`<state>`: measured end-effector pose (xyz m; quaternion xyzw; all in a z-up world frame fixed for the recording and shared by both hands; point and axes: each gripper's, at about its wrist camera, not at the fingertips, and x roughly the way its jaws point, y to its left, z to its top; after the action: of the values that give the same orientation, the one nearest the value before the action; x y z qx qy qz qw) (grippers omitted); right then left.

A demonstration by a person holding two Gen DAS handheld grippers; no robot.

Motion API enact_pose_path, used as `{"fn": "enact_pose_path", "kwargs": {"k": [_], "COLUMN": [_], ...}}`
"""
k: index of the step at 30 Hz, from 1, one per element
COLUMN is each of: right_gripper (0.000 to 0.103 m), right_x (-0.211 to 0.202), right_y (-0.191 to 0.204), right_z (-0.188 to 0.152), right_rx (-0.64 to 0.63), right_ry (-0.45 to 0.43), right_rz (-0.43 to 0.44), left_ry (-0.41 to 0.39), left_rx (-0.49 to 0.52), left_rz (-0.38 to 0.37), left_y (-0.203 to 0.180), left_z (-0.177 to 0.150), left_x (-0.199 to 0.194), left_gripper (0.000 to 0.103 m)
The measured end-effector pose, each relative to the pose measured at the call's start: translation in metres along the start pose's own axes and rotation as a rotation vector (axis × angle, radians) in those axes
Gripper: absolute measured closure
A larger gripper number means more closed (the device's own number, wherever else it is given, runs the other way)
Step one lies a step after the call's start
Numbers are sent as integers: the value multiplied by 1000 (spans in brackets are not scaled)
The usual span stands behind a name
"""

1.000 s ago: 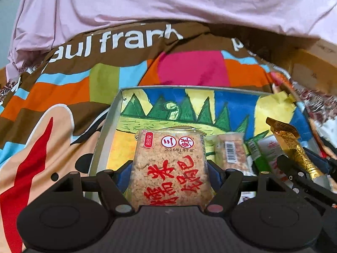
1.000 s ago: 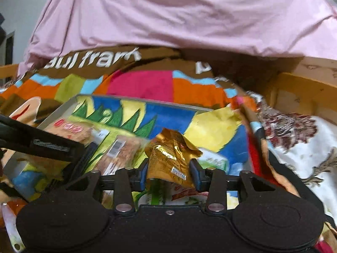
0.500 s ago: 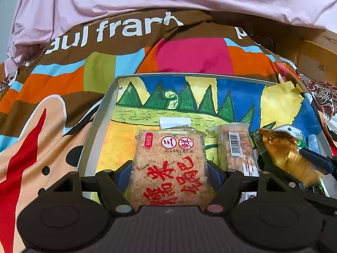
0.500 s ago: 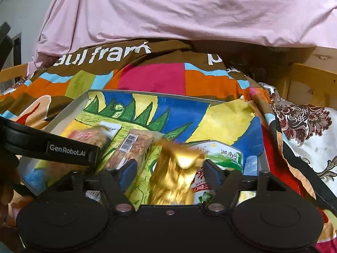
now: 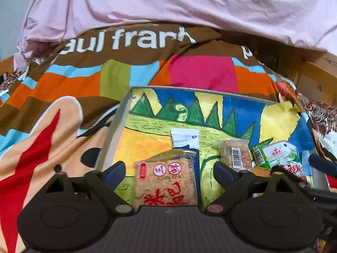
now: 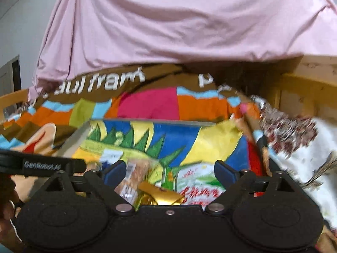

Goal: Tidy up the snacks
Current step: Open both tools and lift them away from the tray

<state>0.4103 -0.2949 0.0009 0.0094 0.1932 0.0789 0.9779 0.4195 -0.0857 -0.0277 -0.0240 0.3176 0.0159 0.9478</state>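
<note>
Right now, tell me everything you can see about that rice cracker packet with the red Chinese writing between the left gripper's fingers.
The rice cracker packet is a flat, squarish clear wrapper showing a tan, grainy block, with two red round marks, a red label and large red characters. It lies face up in the tray, on the painted lining, its far edge overlapping a white and blue packet. The left gripper is open around it, both fingers clear of its sides. Its near edge is hidden.

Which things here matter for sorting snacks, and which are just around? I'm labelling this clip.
Job: rice cracker pack, barcoded snack bar, green-white packet, gold wrapper, painted tray.
Just around: patchwork blanket, pink sheet.
</note>
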Motion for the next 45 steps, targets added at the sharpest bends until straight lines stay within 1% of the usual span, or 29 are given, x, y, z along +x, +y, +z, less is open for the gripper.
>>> {"fn": "enact_pose_path", "kwargs": {"k": [4, 6, 10, 13, 16, 19, 22, 29, 36, 41, 45], "right_gripper": [5, 2, 1, 1, 1, 1, 1, 1, 1, 1, 1], "right_x": [-29, -45, -81, -110, -133, -158, -182, -236, -270, -276, -275], "right_y": [-7, -11, -17, -17, -15, -10, -2, 13, 22, 24, 23], "right_z": [15, 22, 34, 36, 33, 30, 23, 1, -20, -32, -40], "right_rx": [20, 28, 35, 32, 29, 31, 17, -24, -57, -42, -32], "right_ry": [-57, -82, -127, -153, -158, -165, -173, -205, -175, -97, -28], "right_rz": [-15, -23, -43, -53, -59, -59, -57, -94, -95, -66, -62], "left_ry": [-53, -80, -138, -178, -204, -217, -209, -210, -205, -198, -180], "left_rx": [-34, -47, -77, -89, -95, -101, -110, -59, -21, 17, 39], "left_rz": [1, -3, -21, -35, -39, -49, -72, -107, -129, -136, -142], "left_y": [10, 14, 21, 23, 22, 22, 20, 11, 18, 23, 28], "left_z": [0, 0, 1, 1, -1, -5, -11, -35, -60, -79, -94], "left_x": [-22, -35, -67, -92, -115, -139, -161, -210, -245, -259, -261], "left_gripper": [2, 1, 1, 1, 1, 1, 1, 0, 0, 0, 0]}}
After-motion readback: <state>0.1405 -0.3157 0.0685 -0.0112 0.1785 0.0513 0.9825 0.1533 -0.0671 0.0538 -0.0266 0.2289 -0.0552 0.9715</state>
